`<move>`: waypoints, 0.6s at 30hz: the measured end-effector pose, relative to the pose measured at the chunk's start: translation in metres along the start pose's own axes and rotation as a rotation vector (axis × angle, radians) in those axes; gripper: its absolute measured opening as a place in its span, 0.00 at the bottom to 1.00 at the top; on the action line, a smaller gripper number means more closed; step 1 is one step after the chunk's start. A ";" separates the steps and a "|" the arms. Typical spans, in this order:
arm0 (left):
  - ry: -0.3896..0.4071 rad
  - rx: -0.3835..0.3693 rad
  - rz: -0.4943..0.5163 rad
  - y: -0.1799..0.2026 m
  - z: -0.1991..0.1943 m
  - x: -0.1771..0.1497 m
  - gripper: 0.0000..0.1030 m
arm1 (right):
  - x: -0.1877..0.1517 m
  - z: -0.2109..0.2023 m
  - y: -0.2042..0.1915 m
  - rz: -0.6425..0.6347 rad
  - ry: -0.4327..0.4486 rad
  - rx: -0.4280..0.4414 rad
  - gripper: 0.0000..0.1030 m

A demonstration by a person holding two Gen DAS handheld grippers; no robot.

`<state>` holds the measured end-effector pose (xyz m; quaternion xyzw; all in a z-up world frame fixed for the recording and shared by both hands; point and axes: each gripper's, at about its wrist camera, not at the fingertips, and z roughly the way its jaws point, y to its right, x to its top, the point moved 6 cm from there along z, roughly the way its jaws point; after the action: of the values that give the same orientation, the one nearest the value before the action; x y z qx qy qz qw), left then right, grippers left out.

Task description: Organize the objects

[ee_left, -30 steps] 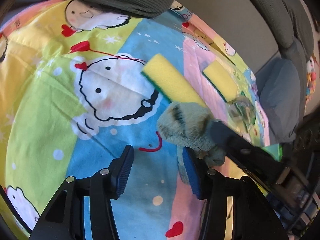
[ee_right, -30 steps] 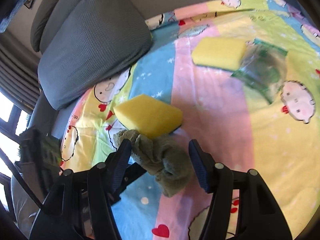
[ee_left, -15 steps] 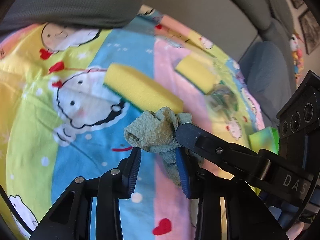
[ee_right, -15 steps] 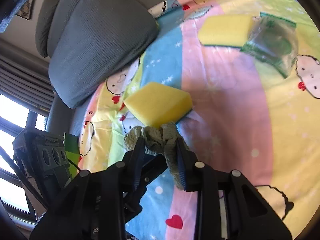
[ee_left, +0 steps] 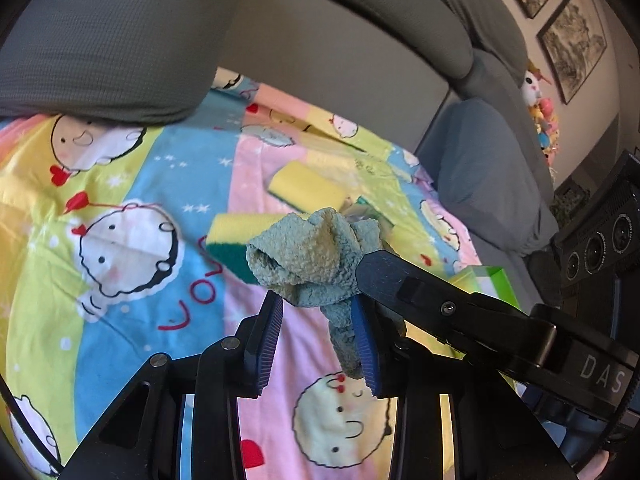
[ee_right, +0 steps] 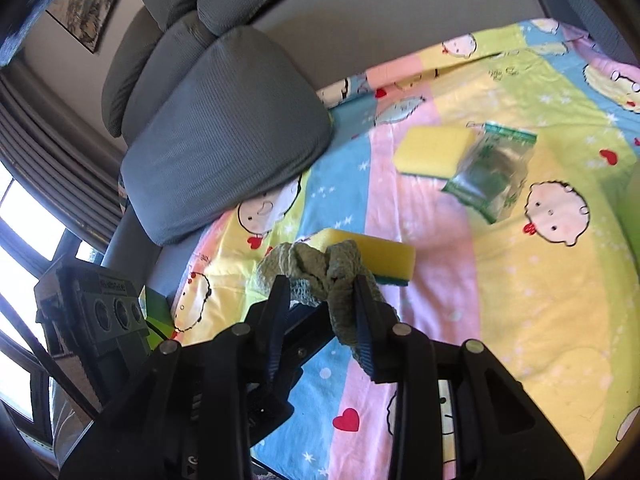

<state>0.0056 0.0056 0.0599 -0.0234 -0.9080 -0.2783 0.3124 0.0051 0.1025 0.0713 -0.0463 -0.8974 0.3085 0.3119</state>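
A crumpled grey-green cloth (ee_left: 308,256) hangs above the cartoon bedsheet (ee_left: 132,184), held from two sides. My left gripper (ee_left: 316,304) is shut on the cloth's lower fold. My right gripper (ee_right: 320,284) pinches the same cloth (ee_right: 316,264); its jaws are opening slightly while the pads still press on the fabric. One of the right gripper's fingers (ee_left: 400,280) reaches in from the right in the left wrist view. Two yellow sponges with green backs lie on the sheet: a near sponge (ee_right: 384,254) just behind the cloth and a far sponge (ee_right: 432,148).
A clear bag with green print (ee_right: 492,172) lies against the far sponge. Grey cushions (ee_right: 224,132) and the sofa back (ee_left: 340,52) border the sheet. A green box (ee_left: 488,280) sits at the sheet's edge. Plush toys (ee_left: 536,92) and framed pictures (ee_left: 572,40) are far off.
Both grippers went from open around the cloth to shut on it. They then rose, lifting the cloth off the sheet. The sponges and the bag stayed put.
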 end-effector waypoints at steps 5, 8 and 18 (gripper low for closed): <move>0.046 -0.019 0.036 0.021 -0.008 0.007 0.35 | 0.007 -0.022 -0.002 -0.008 0.062 0.014 0.31; 0.070 -0.030 0.064 0.035 -0.013 0.010 0.35 | 0.009 -0.038 -0.003 -0.014 0.104 0.022 0.31; 0.121 -0.080 0.181 0.092 -0.021 0.013 0.35 | 0.016 -0.094 0.006 -0.005 0.249 0.041 0.31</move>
<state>0.0262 0.0704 0.1260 -0.1009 -0.8699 -0.2858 0.3892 0.0472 0.1613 0.1341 -0.0755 -0.8454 0.3178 0.4227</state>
